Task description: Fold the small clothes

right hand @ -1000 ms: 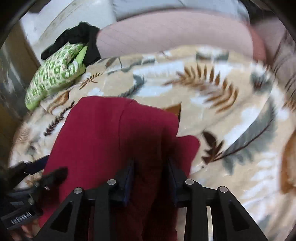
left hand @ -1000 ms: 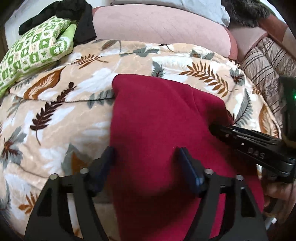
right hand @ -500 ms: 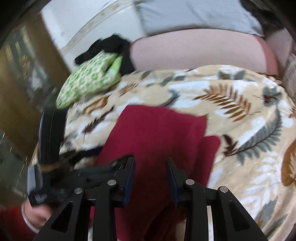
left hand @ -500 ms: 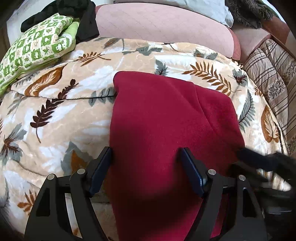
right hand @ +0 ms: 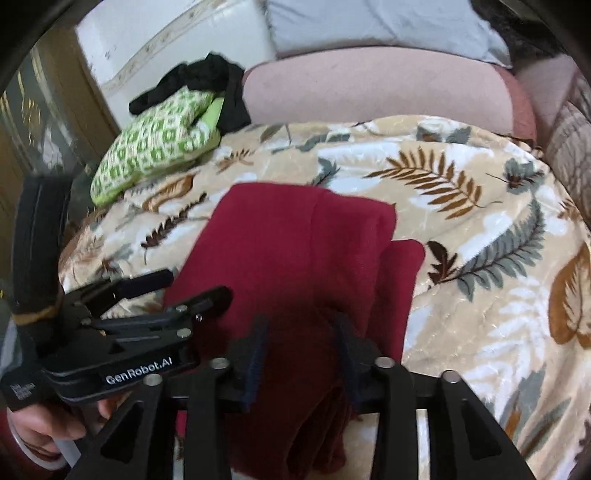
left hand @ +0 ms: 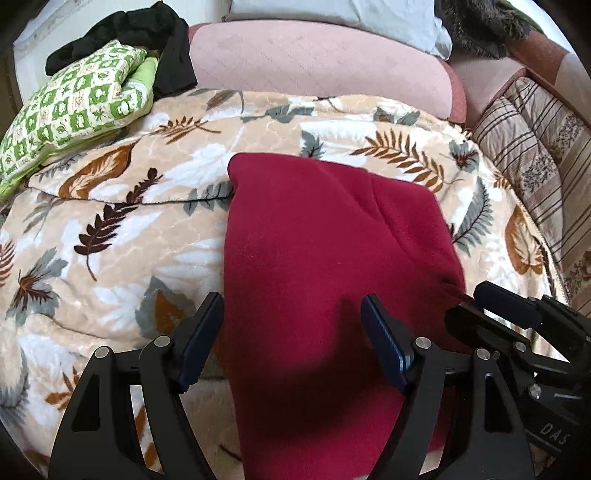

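Note:
A dark red fleece garment lies folded lengthwise on a leaf-print blanket, its fold running away from me. My left gripper hovers wide open over the garment's near part, touching nothing. In the right wrist view it shows at the left, above the cloth's left edge. My right gripper has bunched red cloth between its pads at the near right edge, and its jaws are opening. The left wrist view shows it with the cloth's corner puckered toward its tips.
A green-and-white patterned pillow with black clothing on it lies at the far left. A pink bolster and a pale pillow lie behind the blanket. Striped bedding rises on the right. A hand holds the left gripper.
The right gripper has drawn back from the garment's right side to its near right corner and risen. The left gripper has pulled back slightly and stays open.

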